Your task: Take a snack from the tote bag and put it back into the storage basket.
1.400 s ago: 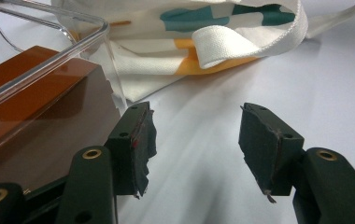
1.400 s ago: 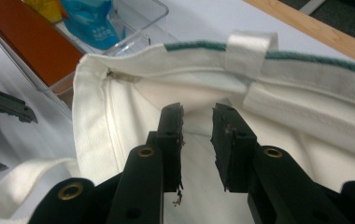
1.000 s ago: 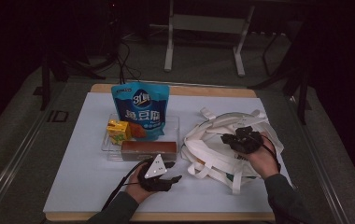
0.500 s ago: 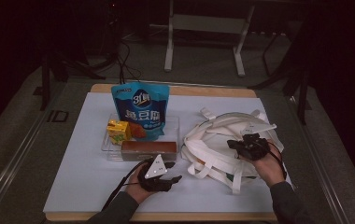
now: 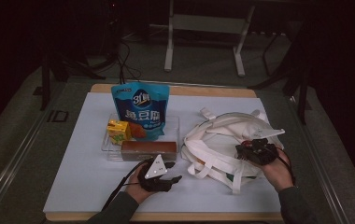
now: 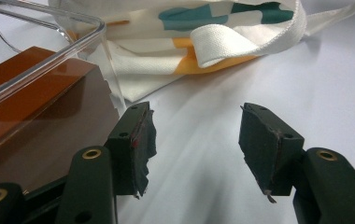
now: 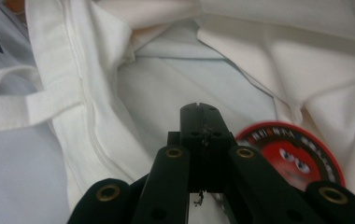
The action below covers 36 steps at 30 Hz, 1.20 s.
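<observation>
A white cloth tote bag (image 5: 222,140) lies crumpled on the right of the table, its straps spread around it. My right gripper (image 5: 239,149) rests on the bag's near right part, jaws pressed together with nothing seen between them. In the right gripper view my right gripper (image 7: 202,109) points into the bag's white folds (image 7: 133,93), and a red round candy tin (image 7: 297,158) lies just right of the jaws. My left gripper (image 5: 174,171) is open over the white table cover, in front of a brown box (image 5: 148,149). The left gripper (image 6: 194,144) has nothing between its pads.
A clear tray (image 5: 105,144) holds the brown box, a yellow juice carton (image 5: 118,130) and a blue snack pouch (image 5: 140,109) that stands upright. The tray's rim (image 6: 49,60) is close on the left of my left jaws. Bag fabric (image 6: 222,28) lies ahead of them.
My right gripper has slid right and toward the person across the bag, sinking a little. The left hand has stayed where it was.
</observation>
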### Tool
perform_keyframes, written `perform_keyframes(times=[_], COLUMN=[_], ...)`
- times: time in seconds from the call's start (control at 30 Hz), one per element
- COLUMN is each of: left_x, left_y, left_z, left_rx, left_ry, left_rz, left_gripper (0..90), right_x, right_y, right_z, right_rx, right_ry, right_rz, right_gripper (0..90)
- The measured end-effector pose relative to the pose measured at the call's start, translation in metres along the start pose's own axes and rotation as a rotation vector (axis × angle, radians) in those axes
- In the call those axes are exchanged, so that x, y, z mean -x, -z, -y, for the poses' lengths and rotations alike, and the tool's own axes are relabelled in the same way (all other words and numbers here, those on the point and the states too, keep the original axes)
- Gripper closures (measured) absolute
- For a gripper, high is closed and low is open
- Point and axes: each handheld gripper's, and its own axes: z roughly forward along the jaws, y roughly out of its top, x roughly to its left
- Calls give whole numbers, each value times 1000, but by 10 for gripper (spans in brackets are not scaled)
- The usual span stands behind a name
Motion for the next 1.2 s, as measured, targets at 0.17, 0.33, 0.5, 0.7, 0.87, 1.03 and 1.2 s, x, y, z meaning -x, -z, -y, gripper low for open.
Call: perform_keyframes(times=[0.17,0.33,0.5,0.7,0.87,1.03,1.2], left_x=[0,0,0,0,0,0,0], left_y=[0,0,0,0,0,0,0], left_z=[0,0,0,0,0,0,0], left_rx=[-1,-2,-3,-3,-4,-5,-5], left_ry=[0,-1,-2,-2,-2,-3,-1], left_rz=[0,0,-1,-1,-2,-2,-2], left_gripper=[441,441,441,441,441,441,441], right_x=[6,10,13,18,22,26,28], right_y=[5,10,15,20,25,26,23], right_z=[9,16,25,37,46,55,57], right_rx=[-4,-9,-13,-12,-8,-16,-28], right_ry=[-18,-16,-18,-42,-65,-80,-82], right_rz=[10,15,18,12,16,27,54], right_gripper=[898,899,898,899,899,899,899])
